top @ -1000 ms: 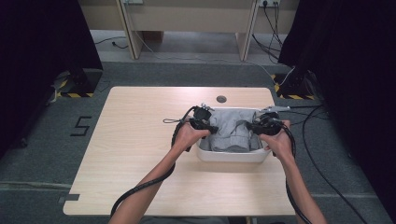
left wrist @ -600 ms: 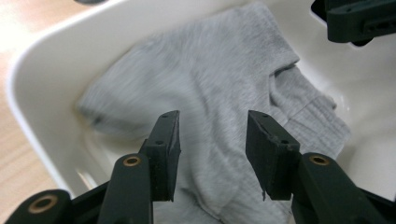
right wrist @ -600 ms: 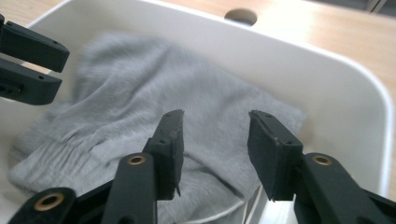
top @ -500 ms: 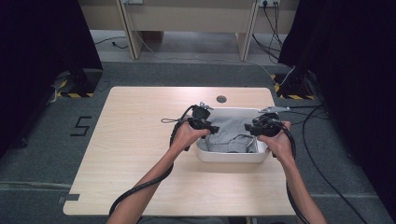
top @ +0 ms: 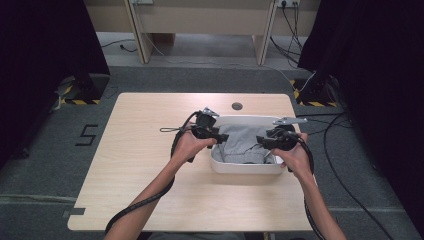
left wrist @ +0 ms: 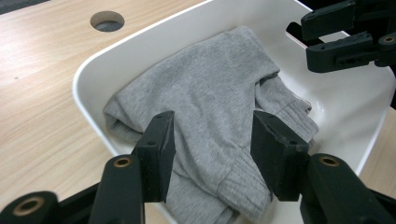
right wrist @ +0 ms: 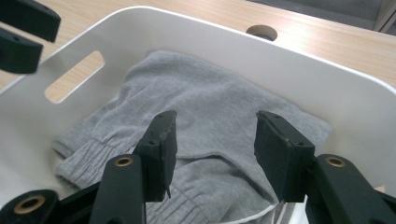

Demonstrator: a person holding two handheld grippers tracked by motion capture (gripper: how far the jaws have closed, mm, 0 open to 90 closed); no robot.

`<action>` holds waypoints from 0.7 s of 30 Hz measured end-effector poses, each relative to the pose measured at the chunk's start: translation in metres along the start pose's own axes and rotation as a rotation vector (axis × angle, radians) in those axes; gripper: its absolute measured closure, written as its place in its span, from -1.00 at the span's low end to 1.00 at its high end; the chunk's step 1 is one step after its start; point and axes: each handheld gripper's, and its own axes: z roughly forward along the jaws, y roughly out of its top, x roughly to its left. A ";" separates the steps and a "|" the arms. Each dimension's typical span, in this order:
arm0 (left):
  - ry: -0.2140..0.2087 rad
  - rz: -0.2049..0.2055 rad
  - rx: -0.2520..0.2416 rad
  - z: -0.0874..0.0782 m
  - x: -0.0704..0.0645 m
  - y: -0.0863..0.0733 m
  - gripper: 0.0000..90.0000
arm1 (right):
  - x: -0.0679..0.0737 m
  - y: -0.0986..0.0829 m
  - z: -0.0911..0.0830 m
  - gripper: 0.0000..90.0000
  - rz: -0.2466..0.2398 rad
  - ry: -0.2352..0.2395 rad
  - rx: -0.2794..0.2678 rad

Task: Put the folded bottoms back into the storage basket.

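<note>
A folded grey sweatshirt lies inside a white plastic bin on the wooden table. My left gripper hovers over the bin's left rim, open, nothing between its jaws. At the bin's right end my right gripper is open too, just above the cloth. In the left gripper view the right gripper shows across the bin.
The table has a round cable hole behind the bin. Bare wood stretches to the left and front. Cables trail over the grey floor on the right; dark curtains hang at both sides.
Both grippers have let go of the sweatshirt and pulled apart to the bin's ends. The garment has settled lower into the bin.
</note>
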 end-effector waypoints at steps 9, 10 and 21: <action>-0.007 -0.008 -0.034 -0.026 0.007 -0.013 0.03 | 0.007 -0.003 -0.009 0.01 -0.004 0.012 -0.029; -0.007 -0.007 -0.036 -0.029 0.007 -0.015 0.02 | 0.008 -0.004 -0.010 0.00 -0.006 0.015 -0.031; -0.001 -0.013 -0.064 -0.052 0.015 -0.040 -0.06 | 0.019 -0.010 -0.015 -0.07 -0.007 0.021 -0.042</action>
